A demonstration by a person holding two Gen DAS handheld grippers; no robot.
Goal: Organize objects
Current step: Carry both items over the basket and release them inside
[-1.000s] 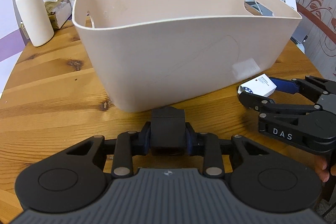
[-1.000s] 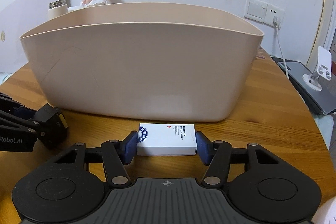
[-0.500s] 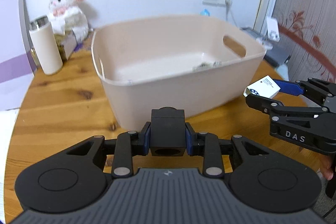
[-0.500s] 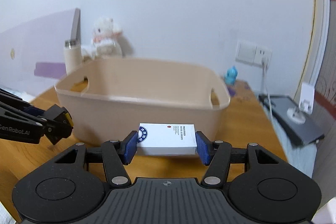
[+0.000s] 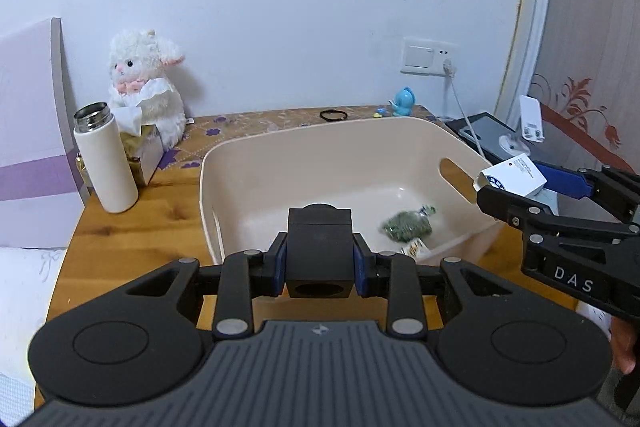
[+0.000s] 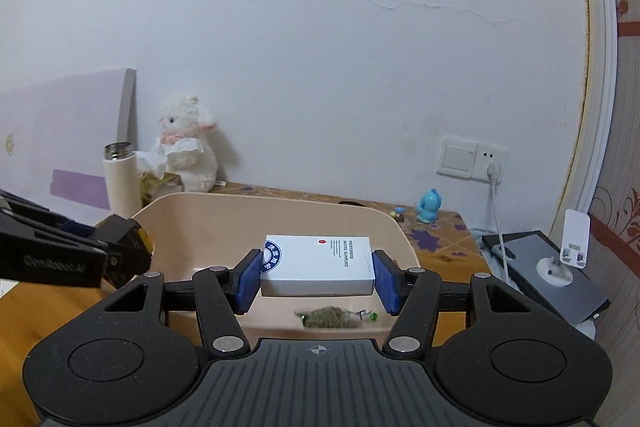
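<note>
A beige plastic bin stands on the wooden table; it also shows in the right wrist view. A green packet lies inside it, also seen in the right wrist view. My left gripper is shut on a black block, held above the bin's near rim. My right gripper is shut on a white box, held above the bin's near right side. The right gripper and its white box show at the right of the left wrist view.
A white flask, a plush lamb and a tissue box stand at the table's back left. A blue toy and a black ring lie behind the bin. A tablet with a phone stand lies at the right.
Both grippers have risen from table level beside the bin to above its rim, each carrying its object. The bin's inside and the green packet have come into view.
</note>
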